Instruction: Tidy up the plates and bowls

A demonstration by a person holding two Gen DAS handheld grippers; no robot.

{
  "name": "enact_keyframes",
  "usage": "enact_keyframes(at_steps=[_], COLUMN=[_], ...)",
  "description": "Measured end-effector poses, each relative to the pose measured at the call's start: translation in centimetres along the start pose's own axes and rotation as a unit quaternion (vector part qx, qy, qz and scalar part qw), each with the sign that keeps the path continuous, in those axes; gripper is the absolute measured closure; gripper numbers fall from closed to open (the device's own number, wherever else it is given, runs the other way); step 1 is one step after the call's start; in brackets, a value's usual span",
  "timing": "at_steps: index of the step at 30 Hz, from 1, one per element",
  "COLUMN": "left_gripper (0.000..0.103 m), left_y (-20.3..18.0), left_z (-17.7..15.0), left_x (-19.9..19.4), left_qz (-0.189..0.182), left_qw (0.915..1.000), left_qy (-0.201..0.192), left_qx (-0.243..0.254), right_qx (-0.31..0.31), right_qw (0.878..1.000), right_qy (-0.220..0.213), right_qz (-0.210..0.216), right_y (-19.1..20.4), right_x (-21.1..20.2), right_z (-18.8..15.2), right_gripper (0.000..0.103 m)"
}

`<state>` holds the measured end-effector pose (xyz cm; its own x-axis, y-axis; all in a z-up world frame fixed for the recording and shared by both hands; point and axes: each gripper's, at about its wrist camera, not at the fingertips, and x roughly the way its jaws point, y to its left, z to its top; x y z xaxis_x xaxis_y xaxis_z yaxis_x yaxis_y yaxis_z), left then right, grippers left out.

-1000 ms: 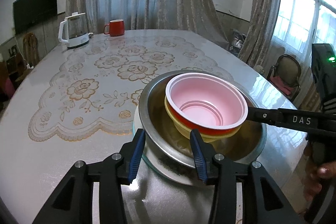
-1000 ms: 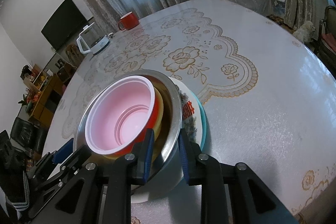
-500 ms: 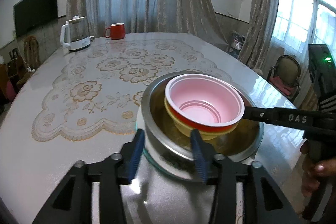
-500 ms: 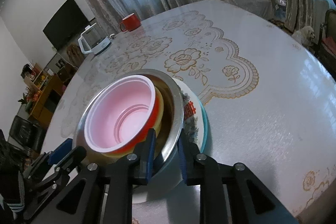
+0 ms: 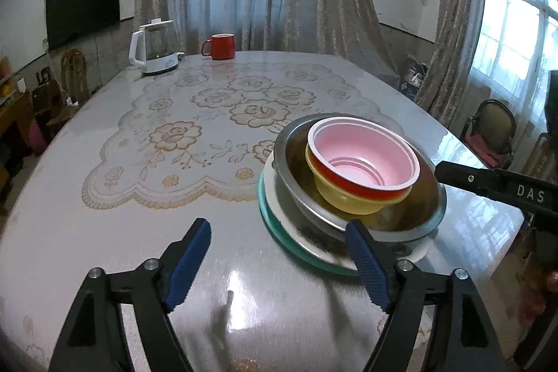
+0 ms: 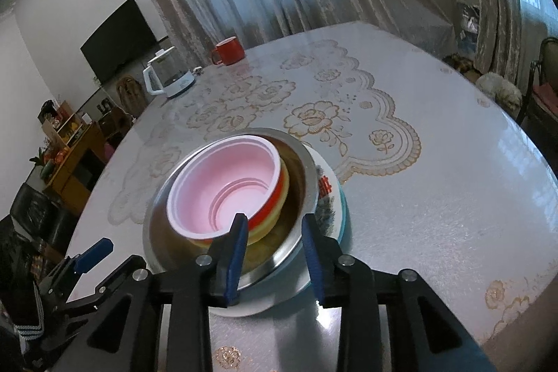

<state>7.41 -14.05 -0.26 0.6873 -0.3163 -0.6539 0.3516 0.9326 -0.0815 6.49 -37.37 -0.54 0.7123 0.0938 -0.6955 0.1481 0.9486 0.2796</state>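
Note:
A stack stands on the table: a teal plate, a white patterned plate, a steel bowl, a yellow bowl and on top a red bowl with a pink inside. My right gripper straddles the near rim of the steel bowl. Its jaws are opening and the pads stand clear of the rim. My left gripper sits low in front of the stack, jaws opening wide over bare table. Its right fingertip overlaps the plates' near edge.
A white kettle and a red mug stand at the far side of the table. A lace cloth covers the middle. The table's edge runs close behind the stack, with chairs beyond.
My left gripper has opened wide and drawn back from the stack, which now sits further right in its view. My right gripper has loosened from the steel bowl's rim and backed off slightly.

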Motion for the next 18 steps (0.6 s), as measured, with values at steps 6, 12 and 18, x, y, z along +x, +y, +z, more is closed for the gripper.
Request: enact_keyframes(at_steps=[6,12,18], left_gripper=[0.006,0.0,0.0], left_y=[-0.4,-0.2,-0.5], left_z=[-0.9,-1.8,-2.3], left_x=[-1.8,-3.4,-4.5], left_qz=[0.014,0.023,0.068], left_qw=[0.9998,0.9996,0.9975], left_qy=[-0.011,-0.015,-0.017], left_qx=[0.006,-0.007,-0.001], right_qx=[-0.038,-0.033,-0.023], right_qw=[0.999,0.999,0.998], right_qy=[-0.017,-0.034,-0.053], right_qz=[-0.003,-0.015,-0.03], right_y=[1.7,1.5,1.8], right_x=[-1.2,-1.7,-2.4], right_z=[-1.8,-4.2,-5.7], right_gripper=[0.063,0.045,0.027])
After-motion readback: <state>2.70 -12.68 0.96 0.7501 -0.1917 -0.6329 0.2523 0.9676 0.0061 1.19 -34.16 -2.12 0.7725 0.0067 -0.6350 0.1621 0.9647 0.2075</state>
